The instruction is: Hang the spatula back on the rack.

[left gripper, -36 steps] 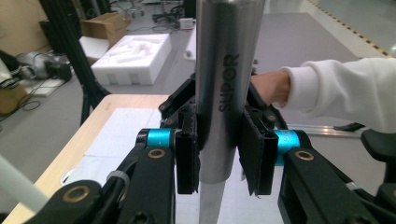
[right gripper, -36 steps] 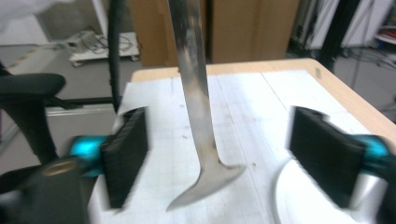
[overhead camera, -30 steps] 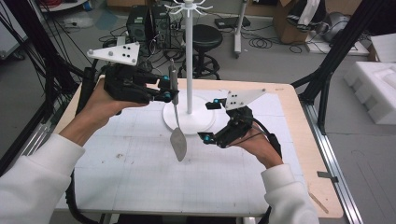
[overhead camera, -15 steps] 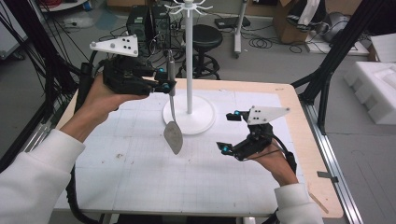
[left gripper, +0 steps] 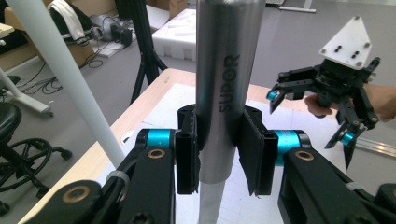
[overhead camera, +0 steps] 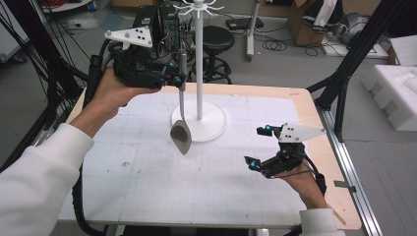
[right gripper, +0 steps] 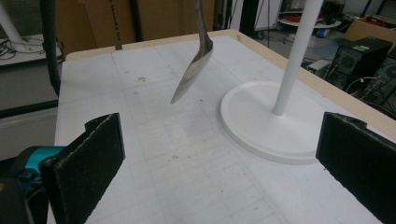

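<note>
- Since a second ago, the left gripper (overhead camera: 178,78) had lifted the metal spatula (overhead camera: 181,132) higher beside the stand, and the right gripper (overhead camera: 259,147) had drawn back from the stand's base toward the near right part of the table.
- The table (overhead camera: 147,196) was a white gridded board with a pale wooden edge, and the person's white sleeves came in from the near side.
- The white hanging stand (overhead camera: 199,69) stood on its round base (overhead camera: 216,129) at the far middle of the table, with small hooks (overhead camera: 195,6) at the top of its pole, presumably the place meant for the utensil.
- The spatula hung upright with its blade down, clear of the table and just left of the pole; I judged it was held that way so its top end could be brought up to a hook.
- In the left gripper view, both black pads (left gripper: 187,154) were clamped on the spatula's steel handle (left gripper: 219,93), which bore the word SUPOR.
- In the right gripper view, the two pads (right gripper: 88,158) stood wide apart with nothing between them, probably parked clear of the lift.
- Whether the handle's top had a hole for hanging could not be seen.
</note>
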A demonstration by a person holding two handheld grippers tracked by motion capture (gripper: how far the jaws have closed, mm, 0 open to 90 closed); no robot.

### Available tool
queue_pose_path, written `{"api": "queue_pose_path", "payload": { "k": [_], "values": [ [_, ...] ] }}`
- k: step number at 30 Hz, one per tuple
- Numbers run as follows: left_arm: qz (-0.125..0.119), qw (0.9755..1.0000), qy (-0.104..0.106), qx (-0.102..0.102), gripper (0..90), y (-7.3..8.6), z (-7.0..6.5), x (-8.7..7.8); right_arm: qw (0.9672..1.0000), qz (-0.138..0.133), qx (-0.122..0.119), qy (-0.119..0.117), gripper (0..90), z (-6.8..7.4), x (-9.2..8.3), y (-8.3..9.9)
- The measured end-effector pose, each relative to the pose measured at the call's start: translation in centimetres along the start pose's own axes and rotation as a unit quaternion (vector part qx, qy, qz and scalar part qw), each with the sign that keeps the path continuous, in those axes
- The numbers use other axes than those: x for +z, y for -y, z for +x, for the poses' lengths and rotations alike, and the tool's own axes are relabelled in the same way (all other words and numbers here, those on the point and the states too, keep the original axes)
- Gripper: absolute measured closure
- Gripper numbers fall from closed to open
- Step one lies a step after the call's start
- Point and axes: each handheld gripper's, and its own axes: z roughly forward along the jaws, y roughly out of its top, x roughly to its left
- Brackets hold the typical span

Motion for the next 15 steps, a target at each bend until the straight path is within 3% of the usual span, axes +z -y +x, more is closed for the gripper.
{"api": "queue_pose_path", "payload": {
  "k": [9, 15],
  "values": [
    [0.009, 0.9997, -0.019, -0.008, 69.2, -0.8, 1.0, 0.8, 0.9998, -0.002, 0.008, 0.017, 0.2, -0.1, -0.9, 1.8],
    [0.008, 0.9994, -0.029, -0.014, 69.2, -1.0, 1.8, 1.2, 0.9993, -0.02, 0.019, 0.024, 0.1, -0.2, -1.3, 2.8]
  ]
}}
